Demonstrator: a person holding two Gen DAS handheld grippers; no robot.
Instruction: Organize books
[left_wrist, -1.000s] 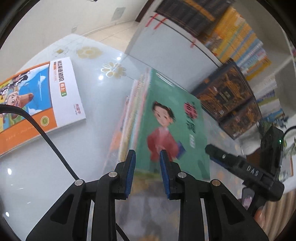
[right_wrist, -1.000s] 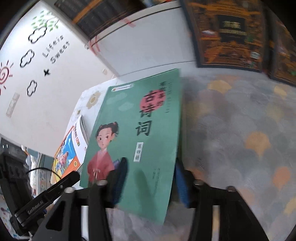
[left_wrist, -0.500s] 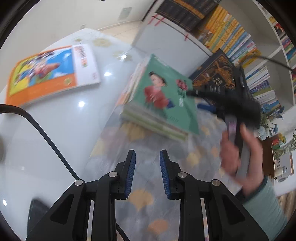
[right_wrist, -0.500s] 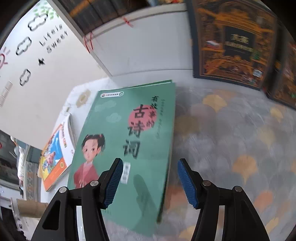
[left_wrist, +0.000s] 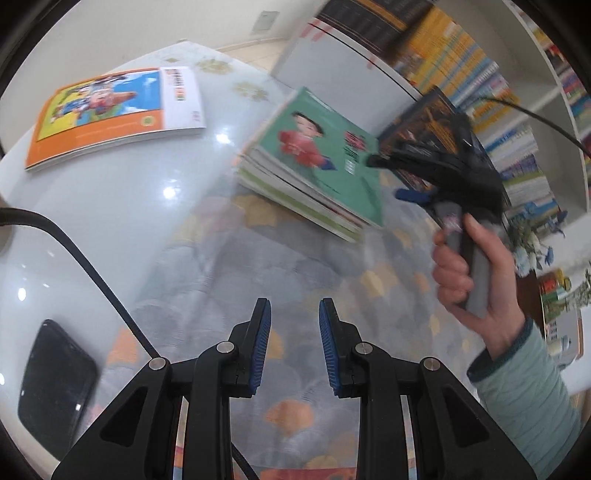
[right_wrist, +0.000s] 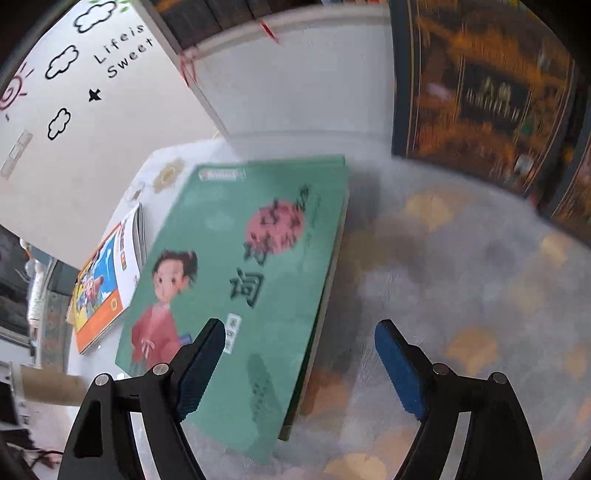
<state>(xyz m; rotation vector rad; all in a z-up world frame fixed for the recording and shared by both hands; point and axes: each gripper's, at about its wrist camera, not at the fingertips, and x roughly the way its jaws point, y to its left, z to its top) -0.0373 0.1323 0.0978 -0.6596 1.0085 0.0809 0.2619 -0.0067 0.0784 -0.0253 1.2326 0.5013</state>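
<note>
A stack of thin books topped by a green book with a cartoon child (left_wrist: 325, 162) (right_wrist: 243, 284) lies flat on the patterned mat. An orange and blue book (left_wrist: 114, 114) (right_wrist: 103, 284) lies apart on the white table. My left gripper (left_wrist: 294, 345) is open and empty, held back over the mat, well short of the stack. My right gripper (right_wrist: 299, 369) is open and empty, its jaws wide, just above the near edge of the green book; it also shows in the left wrist view (left_wrist: 391, 177), held by a hand.
A grey mat with orange leaf shapes (left_wrist: 295, 280) covers part of the white table (left_wrist: 110, 206). A black phone (left_wrist: 55, 391) lies at the left. Dark ornate books (right_wrist: 484, 92) lean at the back. Shelves of books (left_wrist: 480, 74) stand behind. A cable (left_wrist: 74, 258) crosses the table.
My left gripper has pulled back from the green stack, which now lies farther off. My right gripper has opened wider and released the green book, which rests on the stack.
</note>
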